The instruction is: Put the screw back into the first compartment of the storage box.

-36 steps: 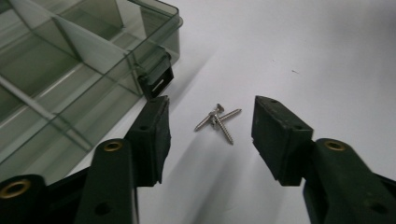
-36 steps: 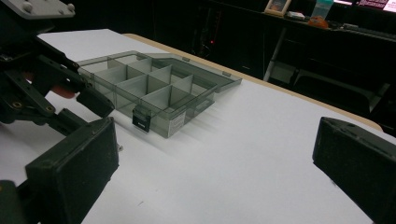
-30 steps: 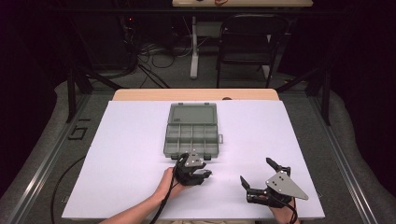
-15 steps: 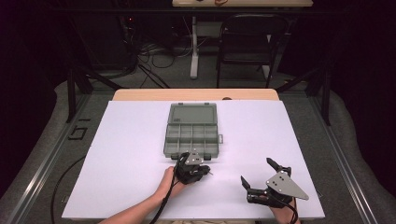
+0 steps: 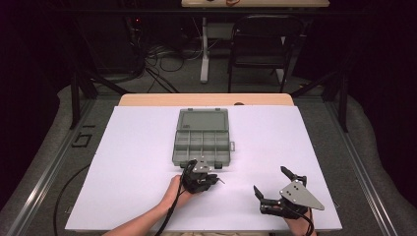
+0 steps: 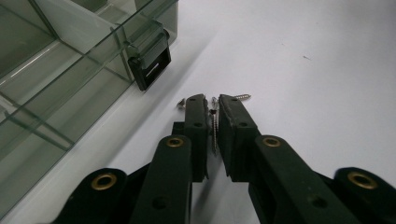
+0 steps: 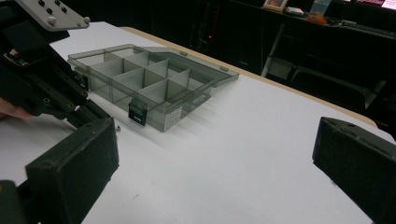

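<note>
My left gripper [image 6: 212, 100] rests low on the white table, just in front of the clear grey organizer box [image 5: 202, 142]. Its jaws are shut on a small screw [image 6: 214, 126] that lies lengthwise between the pads. Two more screws lie at its tips, one [image 6: 242, 97] to the right and one [image 6: 181, 101] to the left. In the high view, the left gripper [image 5: 212, 180] sits by the box's front edge. My right gripper [image 5: 270, 181] stands open at the table's front right, with nothing between its pads [image 7: 77, 158].
The box [image 7: 140, 77] lies open with its lid folded back and its compartments bare. A black latch [image 6: 149, 65] hangs on its front wall. The white sheet [image 5: 305, 147] covers the table. A chair [image 5: 260, 44] and cables sit beyond the far edge.
The left gripper's jaws look narrower than one second ago. Both hands have kept their places, and the right gripper stays open.
</note>
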A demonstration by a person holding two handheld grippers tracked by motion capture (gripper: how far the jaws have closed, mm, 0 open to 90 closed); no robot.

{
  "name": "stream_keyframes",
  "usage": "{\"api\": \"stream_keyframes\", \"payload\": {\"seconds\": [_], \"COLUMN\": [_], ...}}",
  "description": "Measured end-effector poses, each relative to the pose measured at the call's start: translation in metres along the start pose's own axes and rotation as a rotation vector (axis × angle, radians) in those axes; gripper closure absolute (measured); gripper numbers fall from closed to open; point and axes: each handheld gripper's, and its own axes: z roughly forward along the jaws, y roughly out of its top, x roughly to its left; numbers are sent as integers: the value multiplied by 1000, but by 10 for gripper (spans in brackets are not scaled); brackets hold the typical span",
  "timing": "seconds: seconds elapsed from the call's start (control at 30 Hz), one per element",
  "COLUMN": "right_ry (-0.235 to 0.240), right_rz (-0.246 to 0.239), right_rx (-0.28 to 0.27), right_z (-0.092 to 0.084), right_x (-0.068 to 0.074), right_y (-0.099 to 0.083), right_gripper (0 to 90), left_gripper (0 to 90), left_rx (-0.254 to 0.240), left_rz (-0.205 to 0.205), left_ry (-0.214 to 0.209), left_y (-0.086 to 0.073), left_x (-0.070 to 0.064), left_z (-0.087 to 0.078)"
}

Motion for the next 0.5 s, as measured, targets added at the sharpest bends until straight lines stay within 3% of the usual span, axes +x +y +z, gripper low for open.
{"api": "stream_keyframes", "payload": {"seconds": [0.33,0.5], "right_ry": [-3,-2], "right_rz": [-3,2], "right_rx": [9,1], "right_z": [0,0], "right_x": [0,0], "right_y": [0,0], "right_gripper": [0,0], "left_gripper": [869,868], "left_rx": [-14,-30], "left_rz": [19,5], "left_ry": [-20,-25], "left_y": [2,4], "left_x": [0,3], "left_z": [-7,-15]}}
